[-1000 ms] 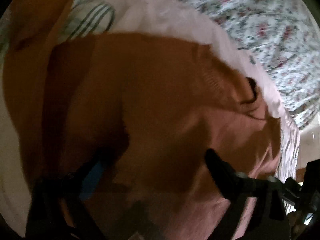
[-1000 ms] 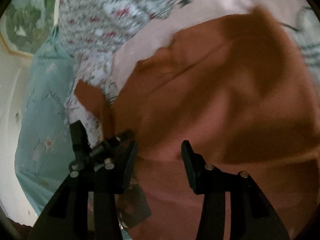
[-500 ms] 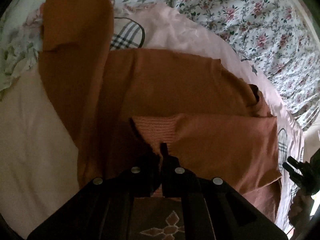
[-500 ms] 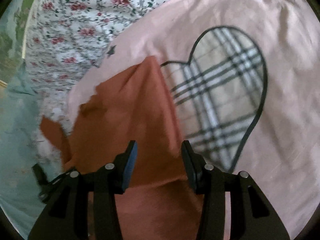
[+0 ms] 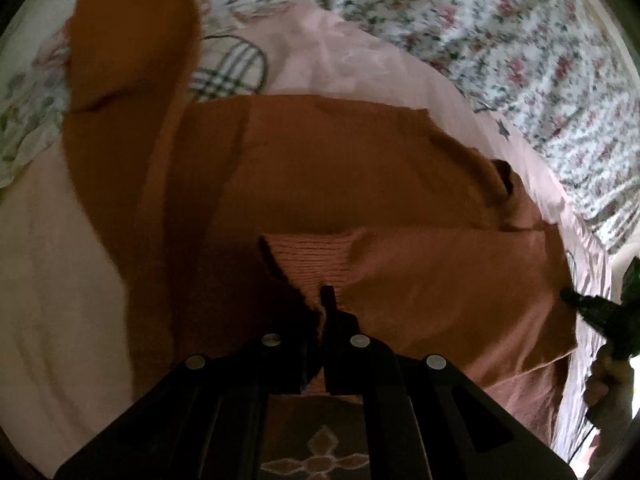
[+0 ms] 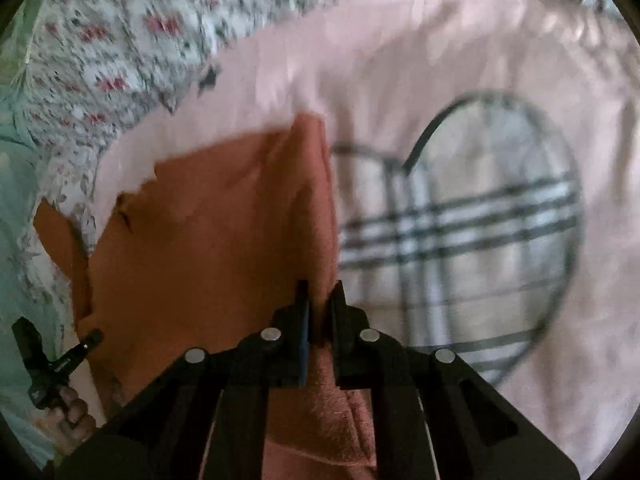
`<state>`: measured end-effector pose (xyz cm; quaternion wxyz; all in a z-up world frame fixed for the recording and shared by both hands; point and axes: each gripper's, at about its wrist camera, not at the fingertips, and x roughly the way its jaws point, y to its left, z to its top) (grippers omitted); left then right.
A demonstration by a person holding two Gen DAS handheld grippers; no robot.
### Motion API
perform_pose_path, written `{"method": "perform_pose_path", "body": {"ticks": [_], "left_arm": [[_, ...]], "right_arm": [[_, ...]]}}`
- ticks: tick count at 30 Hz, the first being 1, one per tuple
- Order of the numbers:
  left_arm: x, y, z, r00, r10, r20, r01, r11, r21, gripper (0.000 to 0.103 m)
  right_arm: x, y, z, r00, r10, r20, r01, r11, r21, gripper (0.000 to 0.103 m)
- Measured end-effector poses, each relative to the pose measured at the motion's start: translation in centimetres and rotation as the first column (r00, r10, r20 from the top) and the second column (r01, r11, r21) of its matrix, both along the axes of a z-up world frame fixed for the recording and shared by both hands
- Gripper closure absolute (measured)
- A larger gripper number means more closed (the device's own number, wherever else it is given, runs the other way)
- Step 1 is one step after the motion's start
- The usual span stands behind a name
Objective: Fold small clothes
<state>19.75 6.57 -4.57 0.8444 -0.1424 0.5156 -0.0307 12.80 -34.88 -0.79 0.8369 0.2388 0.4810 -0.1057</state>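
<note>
A rust-orange sweater (image 5: pixel 340 168) lies on a pink blanket (image 5: pixel 360 52), one sleeve (image 5: pixel 132 40) stretching up to the far left. My left gripper (image 5: pixel 325 300) is shut on the ribbed cuff (image 5: pixel 312 256) of the other sleeve, which is folded across the body. In the right wrist view my right gripper (image 6: pixel 320 296) has its jaws closing on the sweater's (image 6: pixel 208 240) right-hand edge, and the pads press the fabric between them. The right gripper's black tip (image 5: pixel 592 308) shows at the sweater's right side in the left wrist view.
The pink blanket (image 6: pixel 500 80) bears a plaid heart print (image 6: pixel 460 220) right of the sweater. A floral bedspread (image 6: pixel 120 40) lies beyond it, with teal cloth (image 6: pixel 16 200) at the left rim. A hand (image 6: pixel 72 420) holds a black tool at bottom left.
My left gripper went from open to shut on the ribbed cuff and has stayed so. My right gripper swung across toward the heart print and closed on the sweater's edge.
</note>
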Motion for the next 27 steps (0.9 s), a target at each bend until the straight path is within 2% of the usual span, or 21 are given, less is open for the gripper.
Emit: {"method": "perform_pose_path", "body": {"ticks": [3,6,8,11,13,15,18,24,26,27], "left_arm": [[0.3,-1.0,-1.0,1.000,-0.011,-0.014,0.011,0.999,0.044,0.100],[0.2,-0.4,-1.3,1.000,-0.007,-0.016,0.008,0.999,0.031,0.100],[0.1,-0.2,-1.2,1.000,-0.017,-0.017,0.017,0.999,0.028,0.099],[-0.4,0.2,-1.1,0.999,-0.028,-0.024,0.029,0.998,0.049,0.096],[-0.9,0.6,-1.3,0.999,-0.023,-0.030,0.025,0.998,0.050,0.095],[-1.5,1.0,-1.6,0.999,-0.016,-0.036,0.018,0.999,0.049,0.094],[-2.4,1.7,-1.9,0.999,-0.010,-0.043,0.012,0.999,0.048,0.091],[-3.8,2.8,0.0,0.999,-0.029,-0.040,0.030,0.999,0.034,0.087],[-4.0,3.4,1.6,0.999,-0.030,-0.011,0.031,0.999,0.038,0.079],[-3.9,3.5,2.1,1.000,-0.026,-0.001,0.026,0.999,0.041,0.067]], "right_arm": [[0.5,-0.3,-2.0,0.998,0.003,-0.058,-0.004,1.000,-0.022,0.094],[1.0,-0.2,-3.4,0.996,-0.007,-0.086,0.004,0.999,-0.032,0.094],[0.9,0.0,-2.9,0.995,-0.032,-0.092,0.028,0.999,-0.044,0.090],[-0.3,0.9,-0.9,0.994,-0.080,-0.074,0.071,0.990,-0.122,0.079],[-1.6,2.1,-0.1,0.999,-0.045,-0.006,0.045,0.998,-0.045,0.072],[-1.9,3.6,-0.7,1.000,0.015,-0.022,-0.015,1.000,-0.023,0.065],[-2.2,4.4,-3.1,0.994,0.041,-0.104,-0.044,0.999,-0.021,0.065],[-3.2,4.4,-0.8,0.997,0.026,-0.067,-0.026,1.000,0.001,0.065],[-3.6,4.8,0.0,0.998,0.040,-0.053,-0.040,0.999,0.003,0.063],[-3.8,5.1,0.4,0.998,0.048,-0.045,-0.047,0.999,0.010,0.060]]}}
